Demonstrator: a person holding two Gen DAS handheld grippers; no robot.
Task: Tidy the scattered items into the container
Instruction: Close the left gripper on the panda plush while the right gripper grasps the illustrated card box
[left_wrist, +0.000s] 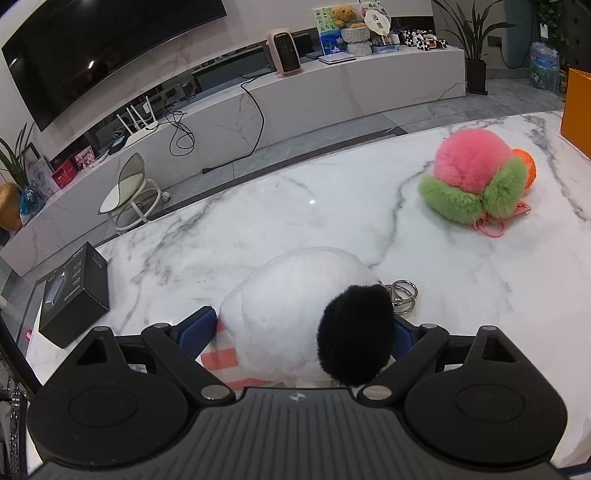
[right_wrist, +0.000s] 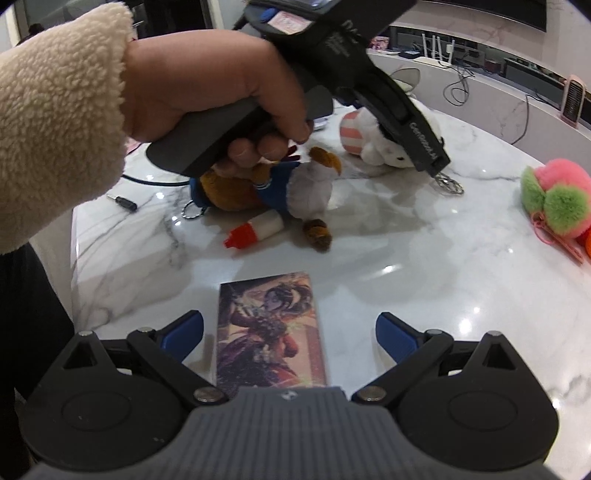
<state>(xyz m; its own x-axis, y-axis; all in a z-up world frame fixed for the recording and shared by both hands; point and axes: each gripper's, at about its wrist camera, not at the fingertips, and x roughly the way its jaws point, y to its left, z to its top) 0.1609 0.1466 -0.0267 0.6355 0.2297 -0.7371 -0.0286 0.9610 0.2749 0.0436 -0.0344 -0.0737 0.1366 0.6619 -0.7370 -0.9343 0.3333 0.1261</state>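
Left wrist view: left hand-held gripper (left_wrist: 304, 332) low over white marble table (left_wrist: 295, 206), blue pads (left_wrist: 197, 326) on either side of white plush toy (left_wrist: 295, 306) with black fluffy ear and pink-striped part. Jaws close against toy's flanks; true clamping not certain, cannot tell. Metal key ring (left_wrist: 404, 293) lying on table just beside toy, on its right. Pink-and-green fluffy pompom (left_wrist: 476, 177) well apart, far right, small orange ball (left_wrist: 526, 164) touching behind it. Orange box (left_wrist: 576, 110) at right frame edge. Black carton (left_wrist: 75, 291) at left table edge.

Right wrist view: right hand-held gripper (right_wrist: 290, 338) released, jaws spread wide, nothing held. Illustrated card (right_wrist: 269, 332) flat on table between the blue pads, touching neither. Beyond card: small bottle with red cap (right_wrist: 255, 229) on its side, brown-and-white plush eagle (right_wrist: 266, 188) behind it, key ring at its left end. Person's hand (right_wrist: 218, 88) in cream fleece sleeve (right_wrist: 55, 122) gripping handle of left hand-held gripper above the eagle; its tip down at the white plush toy. Pompom at right edge.
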